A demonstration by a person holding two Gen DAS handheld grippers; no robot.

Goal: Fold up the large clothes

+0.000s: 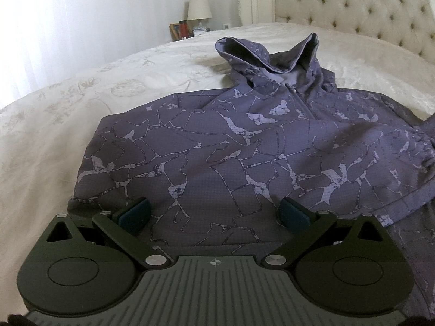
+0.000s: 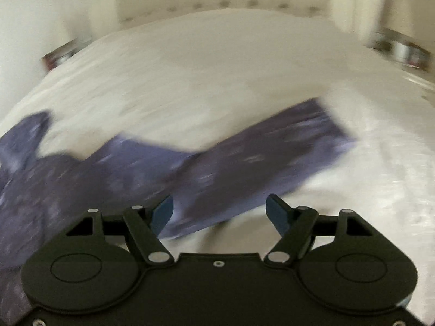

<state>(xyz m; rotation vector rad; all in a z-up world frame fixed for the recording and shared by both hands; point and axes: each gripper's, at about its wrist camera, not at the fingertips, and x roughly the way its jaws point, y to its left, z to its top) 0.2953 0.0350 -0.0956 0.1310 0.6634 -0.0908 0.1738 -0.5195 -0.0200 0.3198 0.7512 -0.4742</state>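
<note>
Matt woven jacket (image 1: 244,146), sheened damask bedspread (image 1: 81,103), tufted upholstered headboard (image 1: 367,2).

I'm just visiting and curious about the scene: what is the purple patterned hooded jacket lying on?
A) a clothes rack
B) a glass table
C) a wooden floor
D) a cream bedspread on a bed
D: the left wrist view shows the jacket spread flat on the cream bedspread, with a tufted headboard behind it.

jacket (image 1: 231,146) on bed (image 1: 81,103) | hood (image 1: 261,51) toward headboard (image 1: 353,2) | lamp (image 1: 199,6) behind-left
</note>
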